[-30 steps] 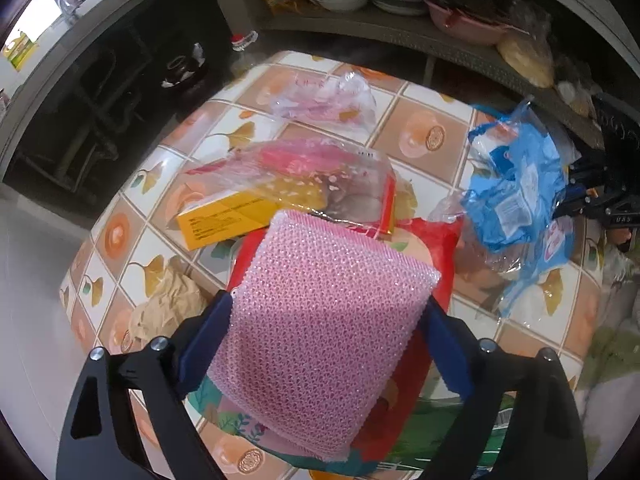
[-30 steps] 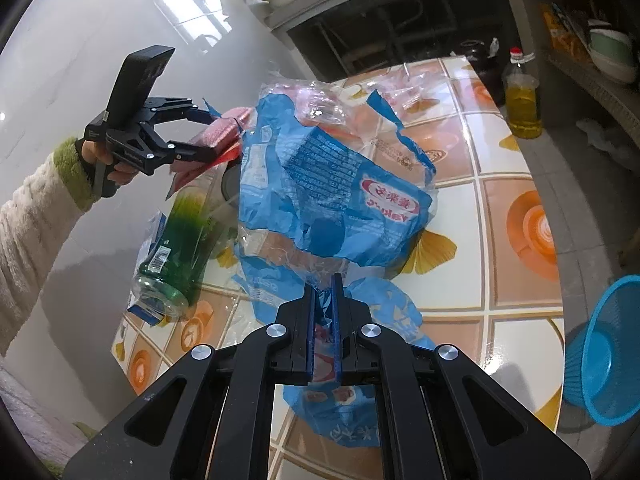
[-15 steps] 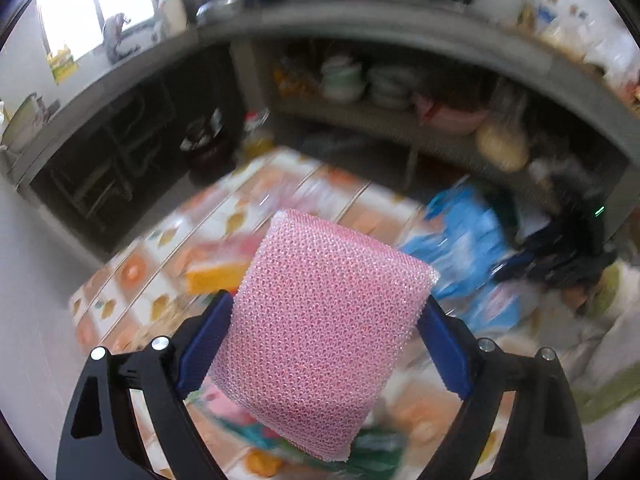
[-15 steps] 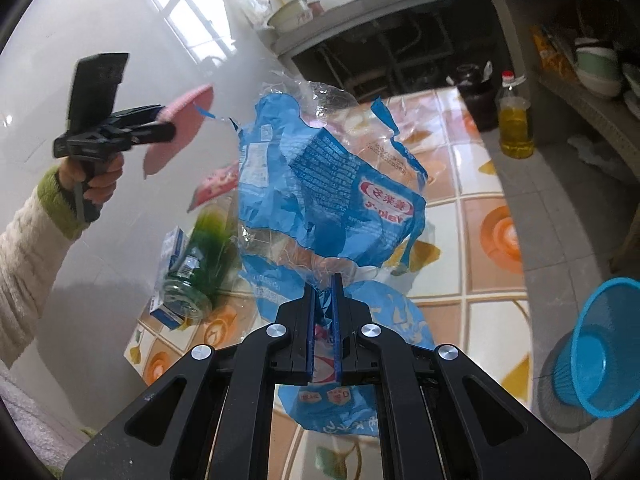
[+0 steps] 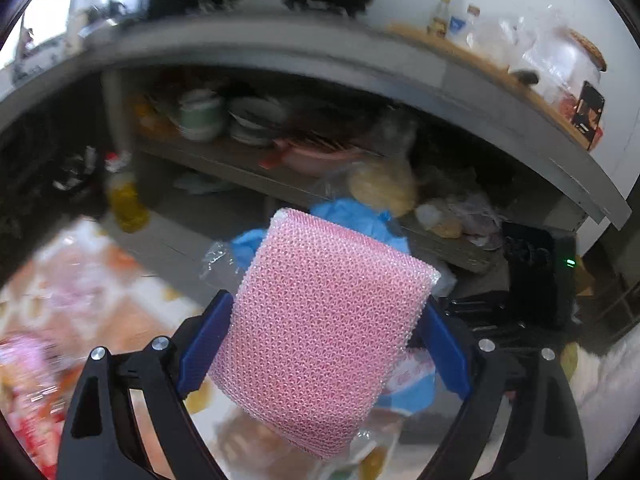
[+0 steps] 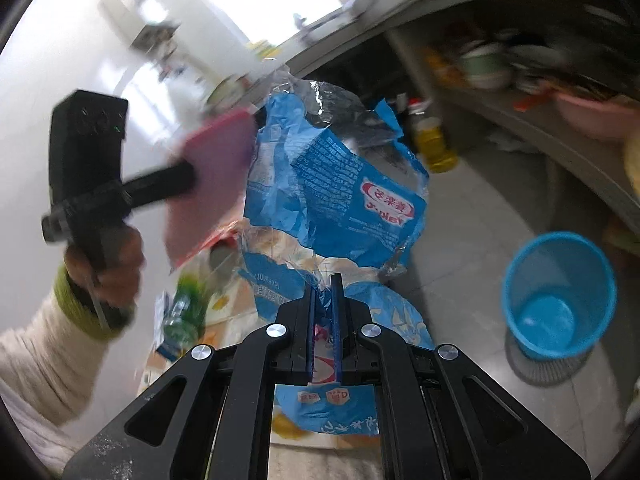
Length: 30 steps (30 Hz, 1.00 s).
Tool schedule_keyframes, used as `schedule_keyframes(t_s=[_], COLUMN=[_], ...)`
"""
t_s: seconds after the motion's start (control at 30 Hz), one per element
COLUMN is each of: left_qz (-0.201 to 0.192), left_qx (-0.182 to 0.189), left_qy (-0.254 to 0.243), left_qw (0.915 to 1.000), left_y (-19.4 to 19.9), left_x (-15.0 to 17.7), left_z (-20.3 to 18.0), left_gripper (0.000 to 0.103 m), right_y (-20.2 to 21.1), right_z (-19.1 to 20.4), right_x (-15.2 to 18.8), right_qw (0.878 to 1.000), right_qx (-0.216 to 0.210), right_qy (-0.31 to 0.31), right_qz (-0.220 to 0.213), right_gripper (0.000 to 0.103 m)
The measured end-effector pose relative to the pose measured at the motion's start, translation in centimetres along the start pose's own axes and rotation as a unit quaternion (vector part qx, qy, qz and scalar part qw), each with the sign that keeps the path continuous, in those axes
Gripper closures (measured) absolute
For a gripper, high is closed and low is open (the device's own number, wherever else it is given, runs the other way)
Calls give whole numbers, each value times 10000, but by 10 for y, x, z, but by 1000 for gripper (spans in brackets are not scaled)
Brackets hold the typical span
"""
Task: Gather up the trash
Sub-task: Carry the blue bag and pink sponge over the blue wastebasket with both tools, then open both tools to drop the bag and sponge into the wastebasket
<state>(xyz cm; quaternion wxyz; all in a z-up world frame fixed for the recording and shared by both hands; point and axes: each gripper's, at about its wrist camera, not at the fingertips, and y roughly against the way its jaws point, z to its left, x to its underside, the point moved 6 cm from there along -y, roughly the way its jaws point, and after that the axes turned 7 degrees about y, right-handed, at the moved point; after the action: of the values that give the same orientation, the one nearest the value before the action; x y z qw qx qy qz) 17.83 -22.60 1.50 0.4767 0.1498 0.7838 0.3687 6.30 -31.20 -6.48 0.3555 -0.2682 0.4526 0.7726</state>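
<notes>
- Gripping a pink sponge (image 5: 324, 336) edge to edge, the left hand-held gripper (image 5: 320, 344) stands wide in the left wrist view, raised above the table (image 5: 120, 312).
- Right wrist view: the right hand-held gripper (image 6: 323, 308) pinches a blue plastic bag (image 6: 336, 184) nearly shut; a blue basket (image 6: 558, 300) stands empty on the floor (image 6: 472, 240), well right of it.

Desk (image 6: 240, 304), tiled in an orange flower pattern: green bottle (image 6: 182, 312) lying on its side. Floor (image 6: 472, 240), grey tile: blue basket (image 6: 556, 296) upright; yellow oil bottle (image 6: 432, 148) standing.
</notes>
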Motion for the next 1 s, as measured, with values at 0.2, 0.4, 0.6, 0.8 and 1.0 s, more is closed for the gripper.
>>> schedule_keyframes(t_s=[0.2, 0.4, 0.6, 0.8, 1.0], left_qz=[893, 1864, 2599, 2803, 2842], left_qx=[113, -211, -424, -1001, -1088], left_qy=[474, 1044, 1865, 2201, 2151], left_qw=[9948, 9767, 9465, 9290, 9280], left_y=[-125, -252, -358, -417, -430], left_x=[-22, -22, -13, -10, -8], left_z=[-25, -18, 11, 34, 39], left_gripper=[15, 15, 14, 10, 9], right_y=[18, -7, -51, -100, -140], right_z=[-70, -152, -242, -313, -348], right_x=[9, 23, 43, 57, 73], right_qw=[9948, 9814, 9606, 9375, 9142], right_qx=[612, 1069, 1421, 1616, 1853], right_qy=[-802, -1592, -2345, -2962, -3376], right_qz=[-150, 20, 451, 848, 1265], right_gripper=[97, 97, 97, 92, 53])
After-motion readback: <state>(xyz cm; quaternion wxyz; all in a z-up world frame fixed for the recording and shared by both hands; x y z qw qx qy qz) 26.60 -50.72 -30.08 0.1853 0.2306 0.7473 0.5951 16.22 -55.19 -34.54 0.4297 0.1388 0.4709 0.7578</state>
